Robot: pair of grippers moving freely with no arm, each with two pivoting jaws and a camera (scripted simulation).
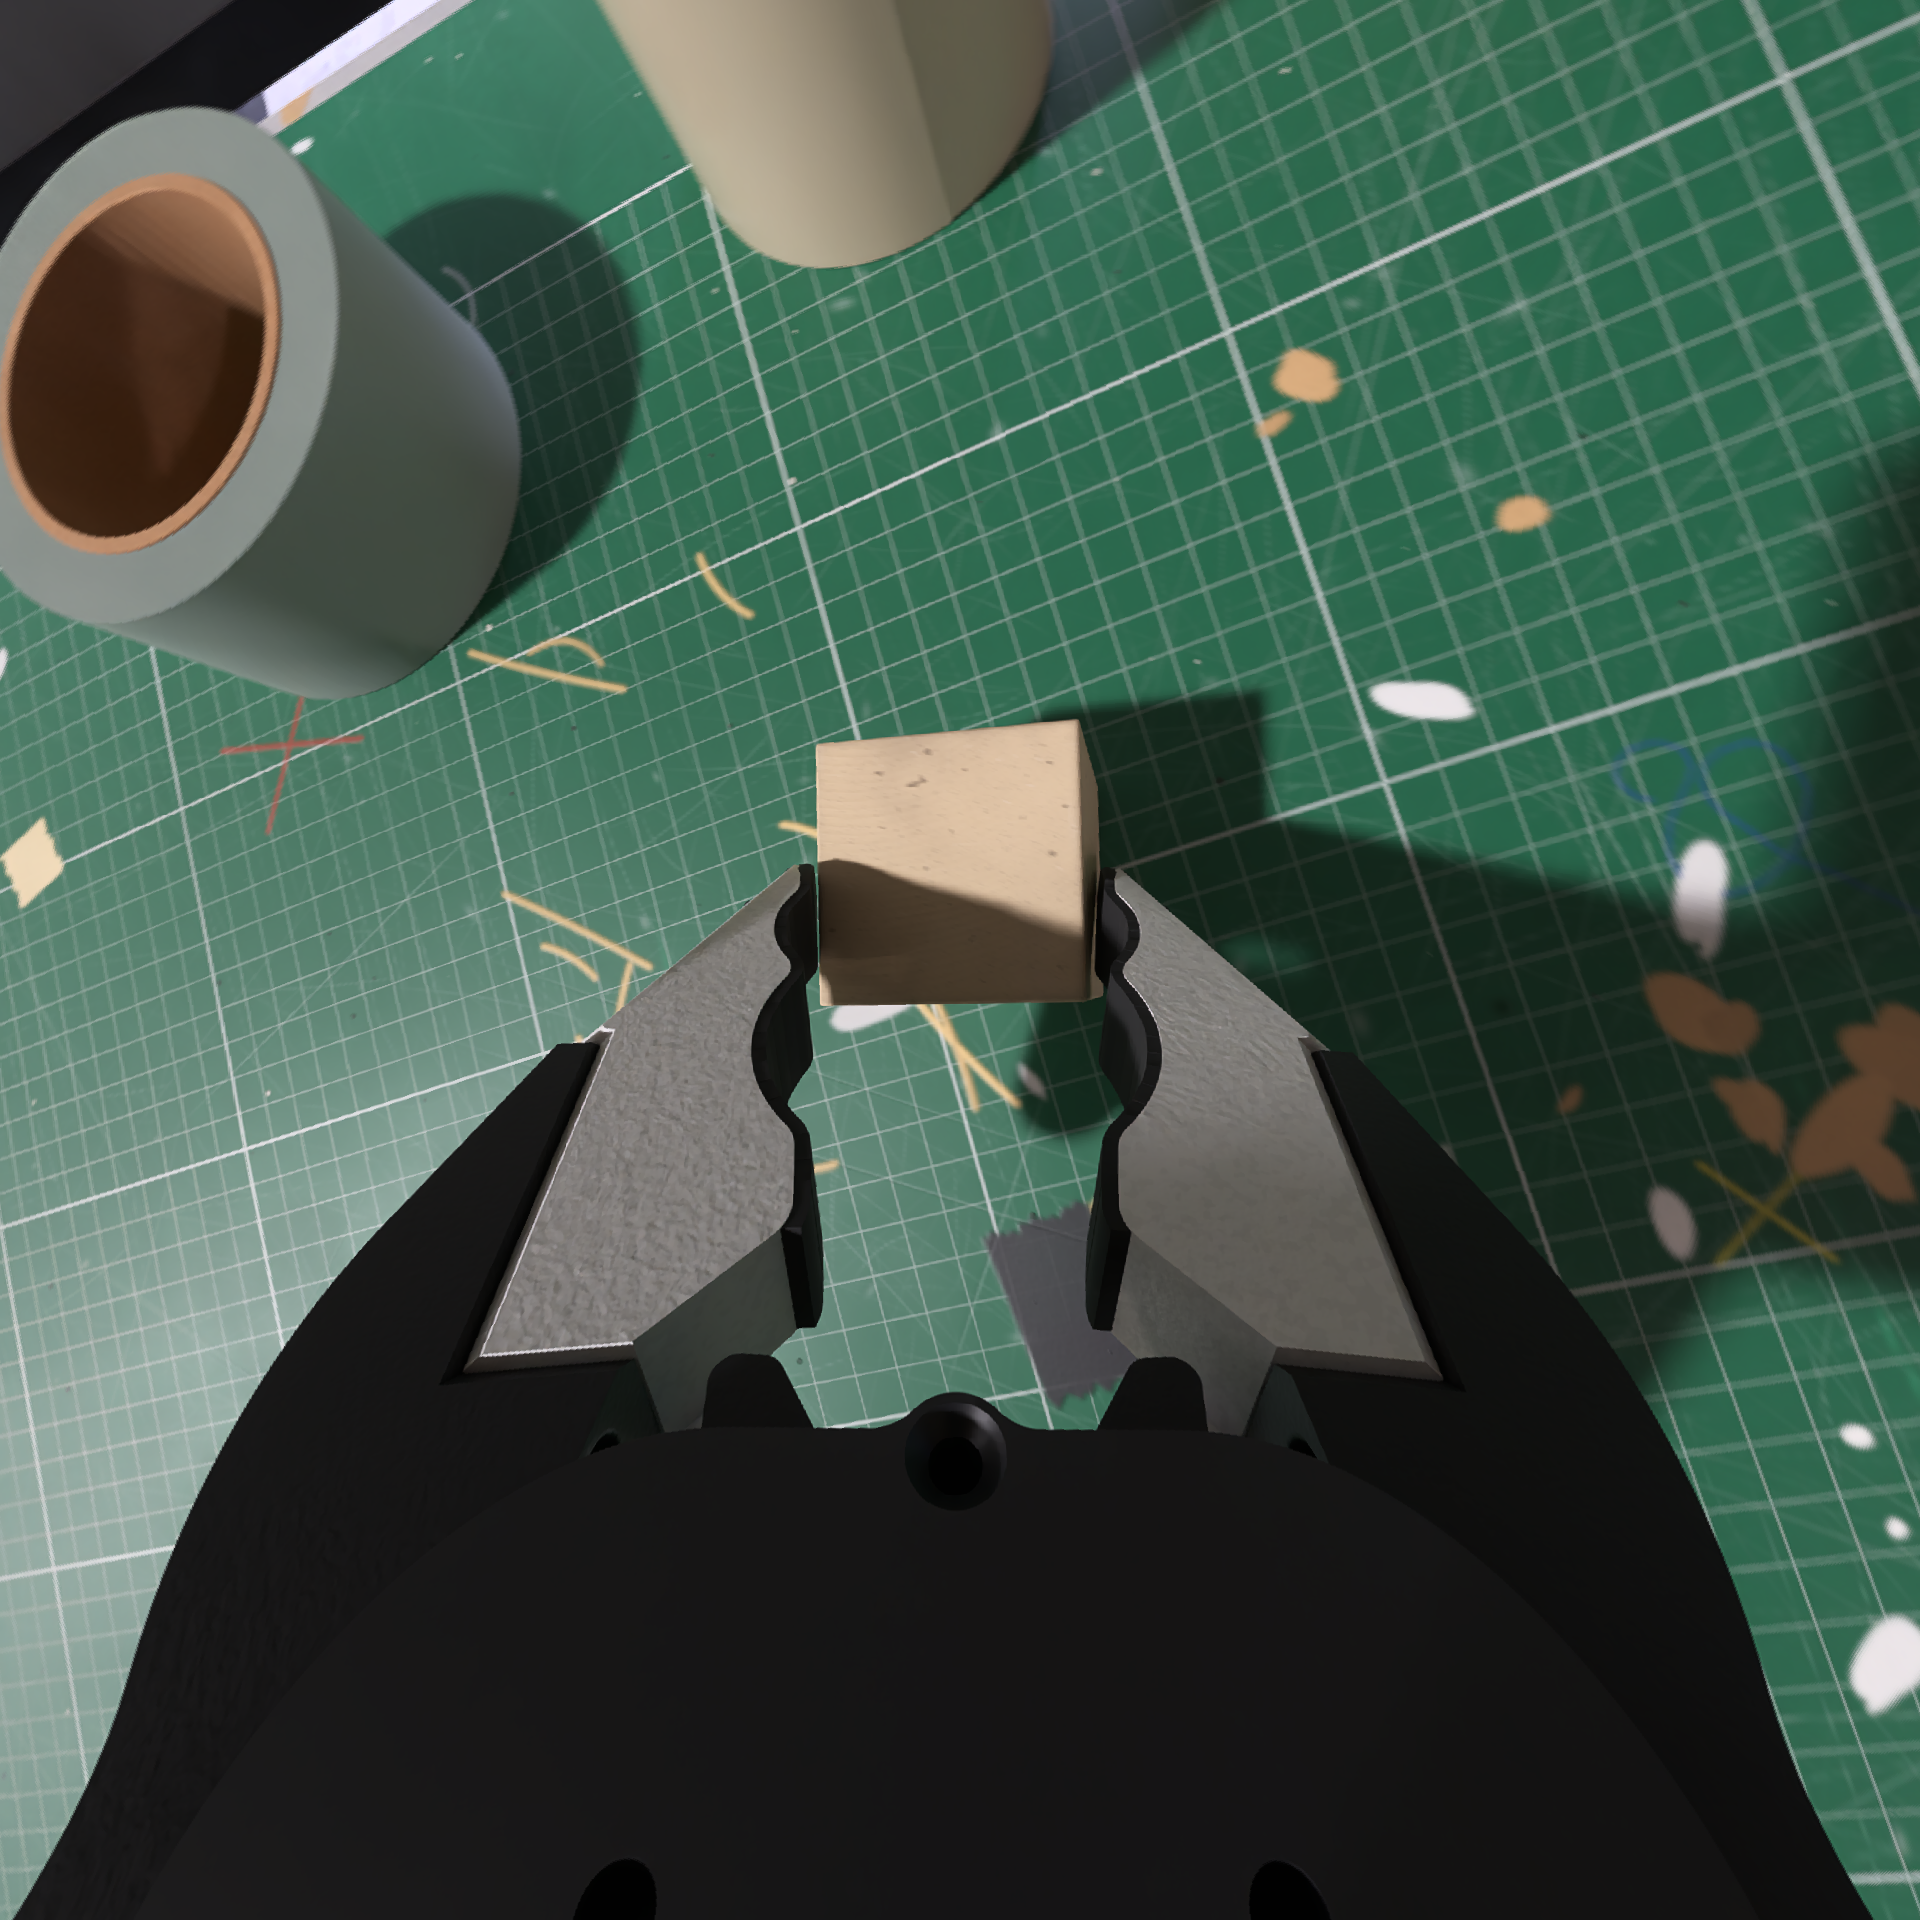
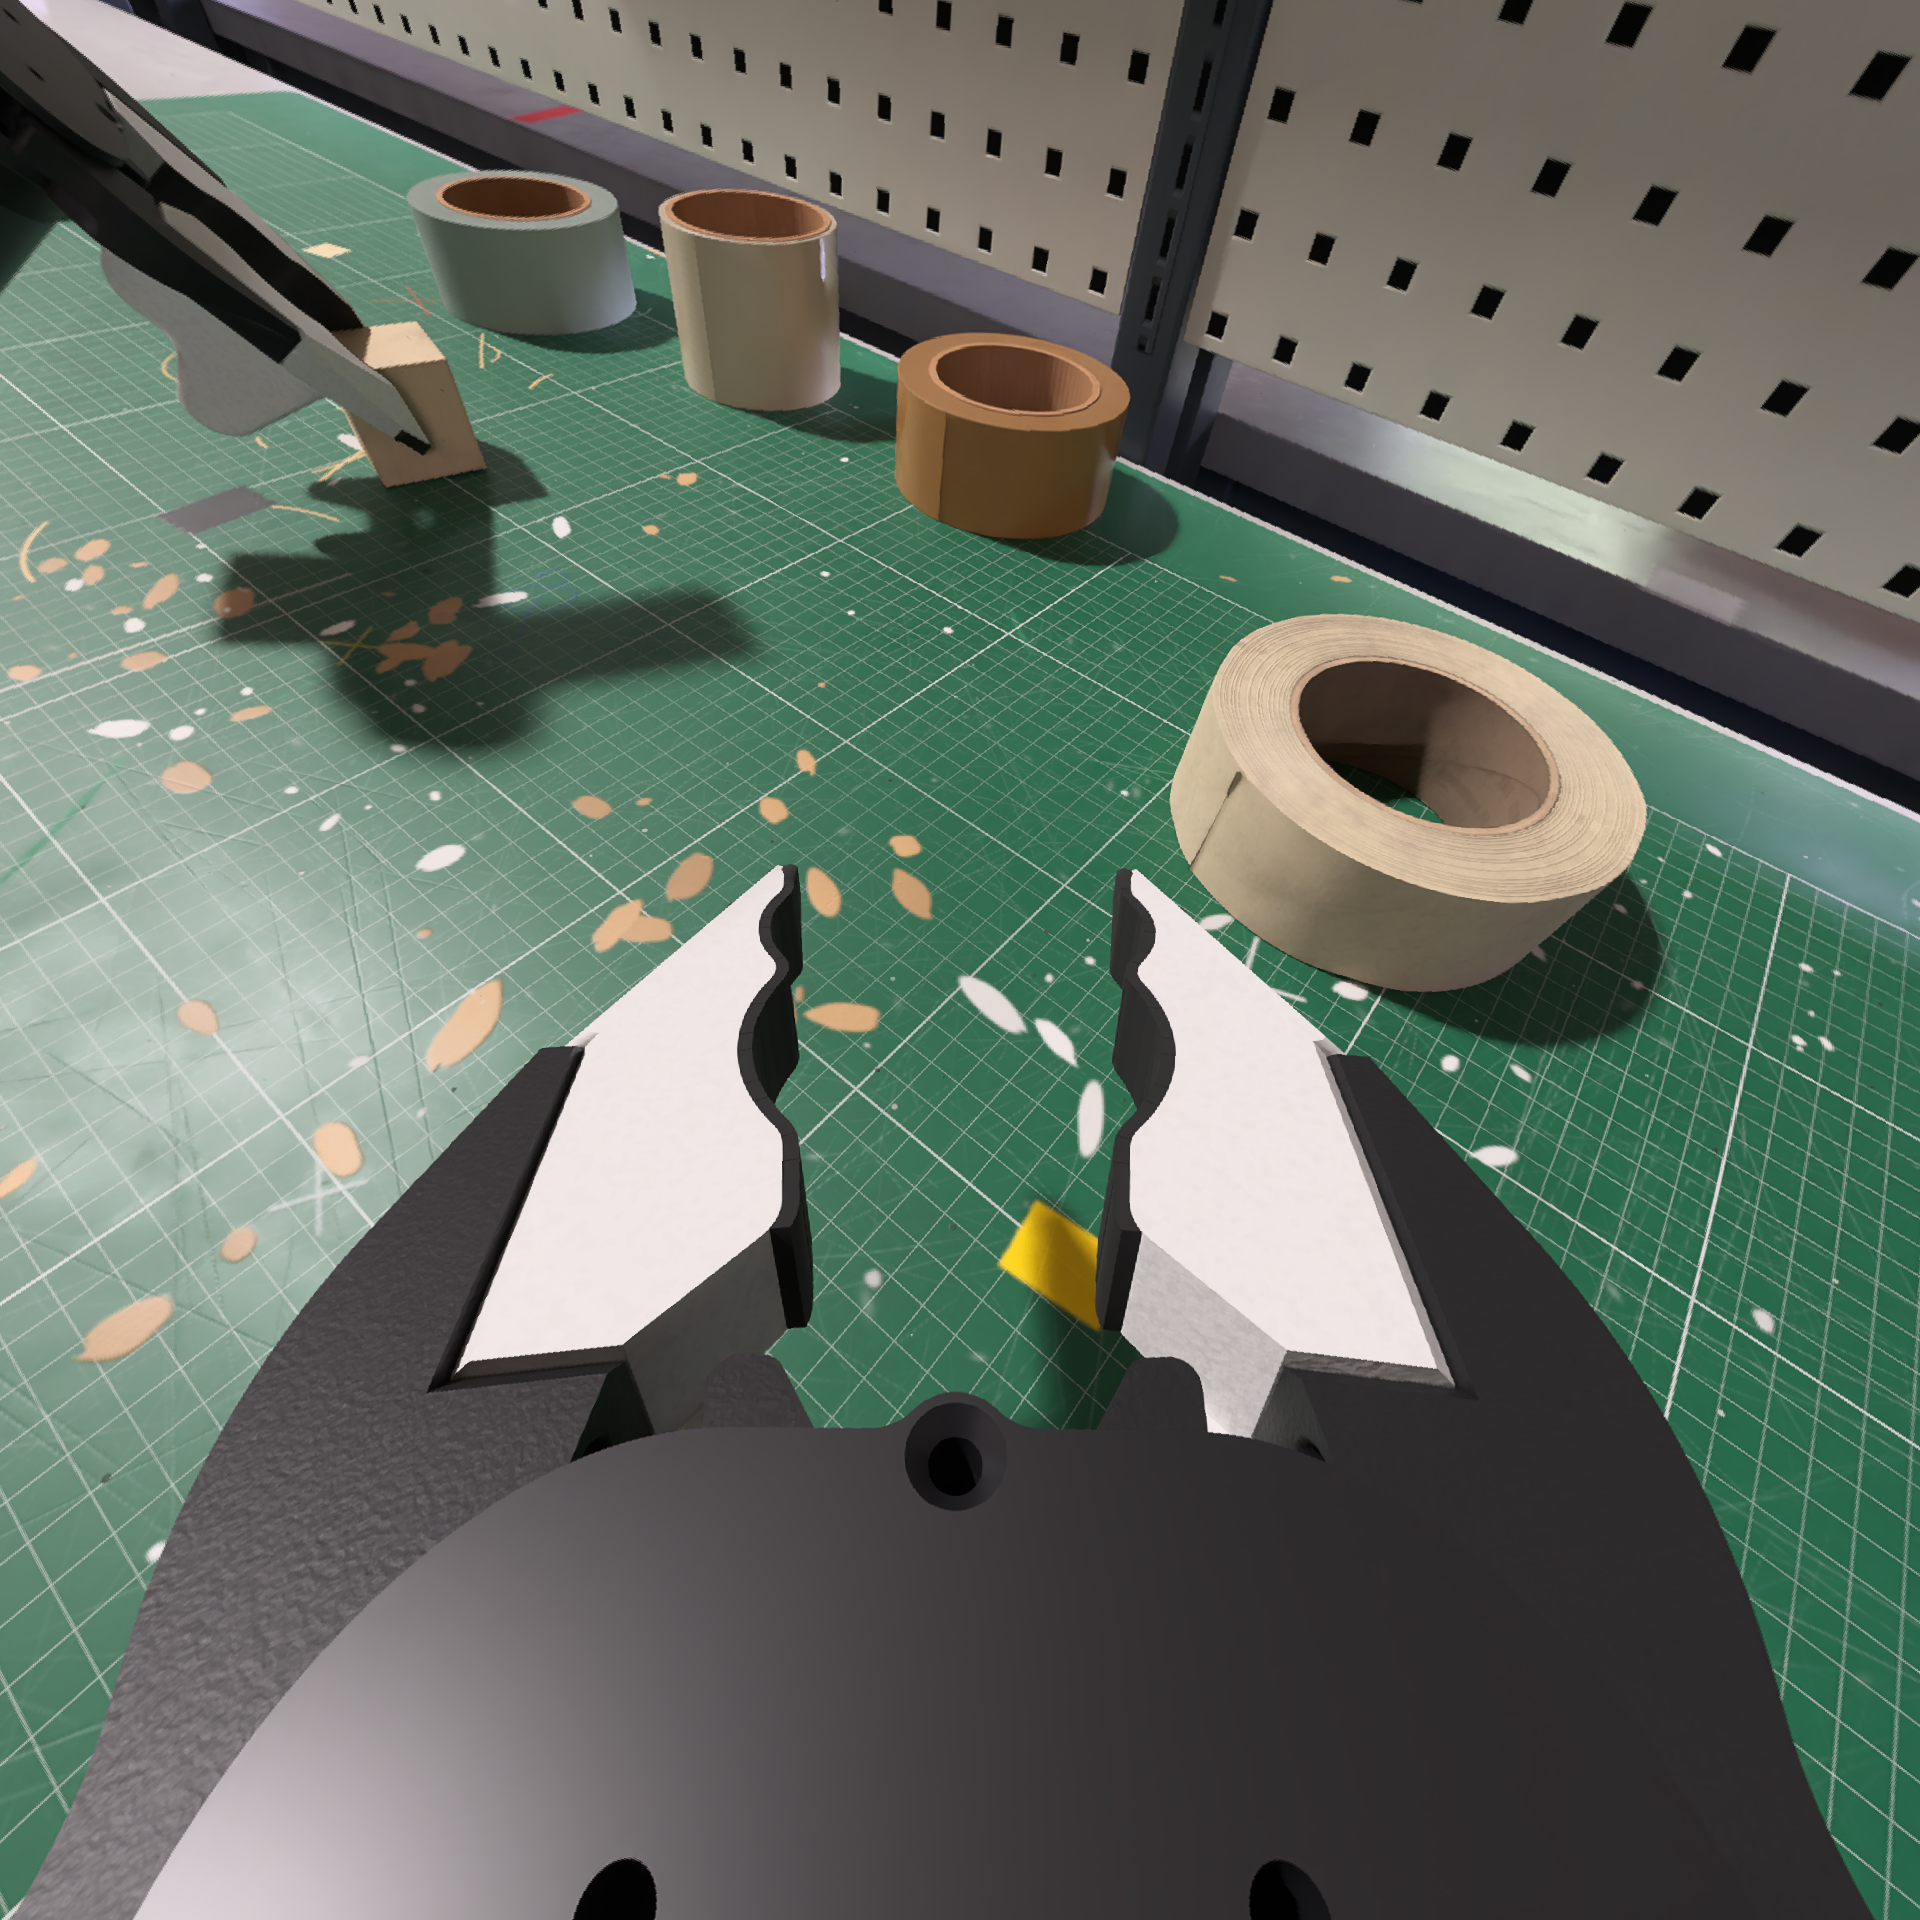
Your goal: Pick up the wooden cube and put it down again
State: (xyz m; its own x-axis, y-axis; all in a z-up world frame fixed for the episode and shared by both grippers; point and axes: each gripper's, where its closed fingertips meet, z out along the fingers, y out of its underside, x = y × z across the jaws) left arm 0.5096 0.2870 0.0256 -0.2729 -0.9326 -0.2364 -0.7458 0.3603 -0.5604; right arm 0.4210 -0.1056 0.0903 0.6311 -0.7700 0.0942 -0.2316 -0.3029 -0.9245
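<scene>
The wooden cube (image 1: 956, 810) is a pale block gripped between the two fingertips of my left gripper (image 1: 956, 878), which is shut on its sides. In the right wrist view the cube (image 2: 447, 416) hangs tilted in the left gripper (image 2: 410, 421) at the far left, low over the green cutting mat (image 2: 935, 675). I cannot tell whether its lower edge touches the mat. Its shadow falls on the mat beside it. My right gripper (image 2: 956, 883) is open and empty, far from the cube, above the mat.
A grey-green tape roll (image 1: 260, 395) and a tall beige roll (image 1: 852, 125) stand just beyond the cube. A brown roll (image 2: 1008, 436) and a wide cream roll (image 2: 1403, 800) stand along the pegboard wall (image 2: 1455, 208). A yellow scrap (image 2: 1049, 1257) lies under my right gripper.
</scene>
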